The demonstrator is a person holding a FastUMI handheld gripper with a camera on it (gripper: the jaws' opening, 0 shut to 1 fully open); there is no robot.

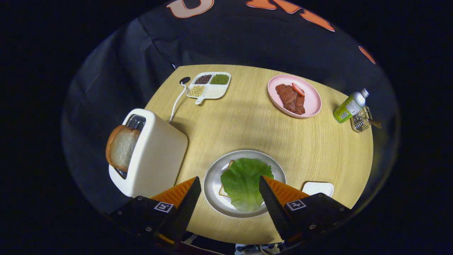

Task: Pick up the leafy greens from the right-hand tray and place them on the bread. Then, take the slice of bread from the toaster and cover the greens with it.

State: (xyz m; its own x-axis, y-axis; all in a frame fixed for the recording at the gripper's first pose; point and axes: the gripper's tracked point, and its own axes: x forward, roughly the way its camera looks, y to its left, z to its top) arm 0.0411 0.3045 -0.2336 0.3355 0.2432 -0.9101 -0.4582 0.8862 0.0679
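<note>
- Tool [230,184] spread wide, fingers gripping nothing, hovering above the grey plate [212,177] with the plate's load seen in the gap between them.
- Greens [245,182] lying flat on the lower bread [224,191], already delivered; bread almost wholly covered, just a pale corner and edge peeking out beside the leaf. First half of the task judged done.
- Leaf draped past the bread's near edge onto the plate; likely to need a well-centred cover slice so the stack sits level.
- Toaster [152,156] off to the left of the fingers, close beside the plate, slots facing up and tilted away in this view.
- Slice [121,147] standing upright in the toaster's outer slot, well proud of it; raised that way so the crust edges can be pinched from above. Next target, by the task.
- Cord [177,101] running from behind the toaster to a hole at the counter's far edge.
- Small white tray [317,187] just right of the plate, bare; probably where the greens came from.
- Beyond the fingers: divided dish [209,86] of grains, pink plate [311,102] with meat [291,98] and a red slice, green bottle [349,107] leaning on a wire basket [361,120]. All well apart from the work, no part in it.
- Counter [247,124] bare between plate and toaster, so a short leftward swing looks unobstructed.
</note>
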